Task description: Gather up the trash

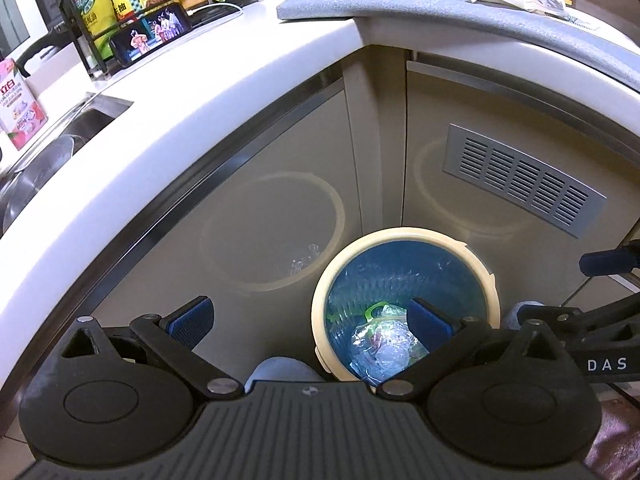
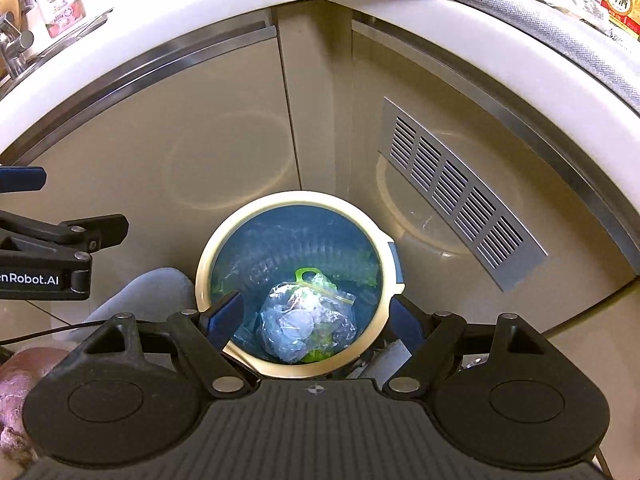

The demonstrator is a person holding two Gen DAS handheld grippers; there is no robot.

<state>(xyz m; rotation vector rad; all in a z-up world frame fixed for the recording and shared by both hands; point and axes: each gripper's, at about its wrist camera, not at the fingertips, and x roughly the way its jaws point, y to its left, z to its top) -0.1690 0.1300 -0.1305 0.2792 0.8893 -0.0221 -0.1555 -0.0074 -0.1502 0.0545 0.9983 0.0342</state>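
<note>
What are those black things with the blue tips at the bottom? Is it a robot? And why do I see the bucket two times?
It is no robot. A person holds a hand-held gripper in each hand, like big tongs, and each one carries a camera that looks along its two fingers.

One picture comes from the left hand-held gripper, the other from the right hand-held gripper. Both look down at the same trash bin on the floor in the kitchen corner, so you see it twice.

The bin has a blue bag liner. Inside lies a crumpled clear plastic bag of rubbish.

Both grippers are open and hold nothing.
</note>
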